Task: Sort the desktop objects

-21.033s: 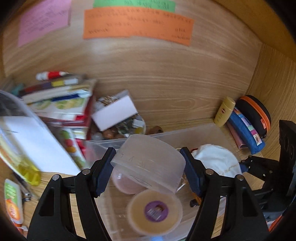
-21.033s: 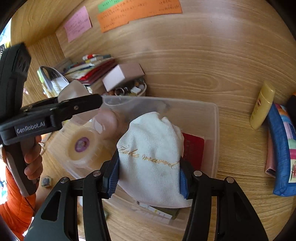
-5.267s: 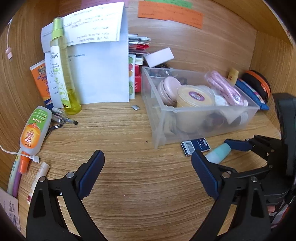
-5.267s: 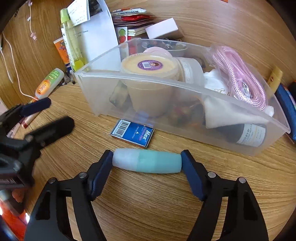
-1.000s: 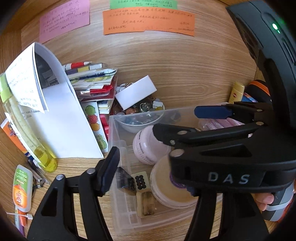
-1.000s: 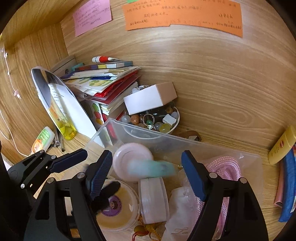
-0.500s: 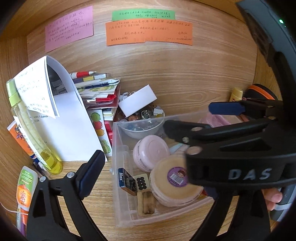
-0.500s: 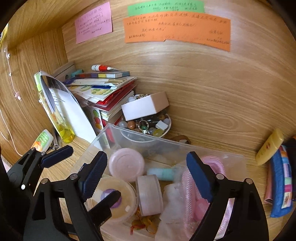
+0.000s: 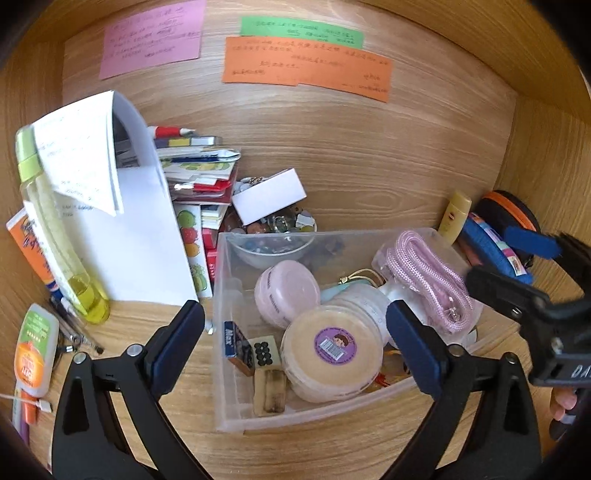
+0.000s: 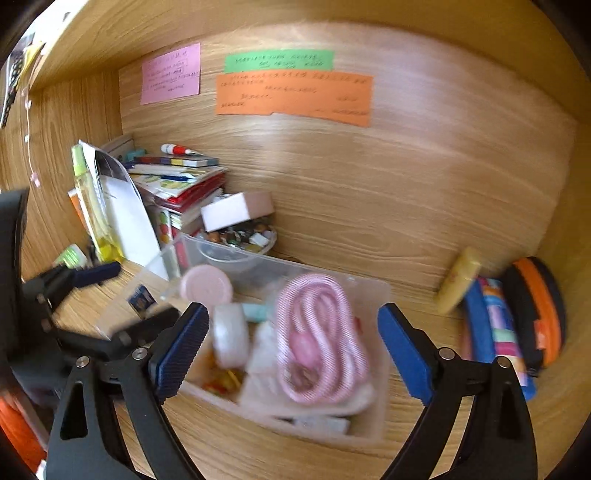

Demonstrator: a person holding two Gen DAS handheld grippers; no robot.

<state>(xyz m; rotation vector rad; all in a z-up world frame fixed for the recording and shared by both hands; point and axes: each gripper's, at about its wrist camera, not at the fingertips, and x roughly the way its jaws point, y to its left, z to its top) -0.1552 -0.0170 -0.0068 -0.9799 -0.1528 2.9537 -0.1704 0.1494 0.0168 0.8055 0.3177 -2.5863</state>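
Both grippers gape empty; teal tube (image 9: 334, 291), seemingly released, now lies in bin (image 9: 236, 406).

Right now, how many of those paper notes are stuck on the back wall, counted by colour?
Pink note: 1
Green note: 1
Orange note: 1
Total: 3 notes on the wooden back wall.

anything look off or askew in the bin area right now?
Mostly tidy, two oddities. The white box sits tilted on top of the bowl of beads behind the clear bin, not flat. In the bin, the blue Max box stands on edge against the left wall. Nothing looks spilled or damaged.
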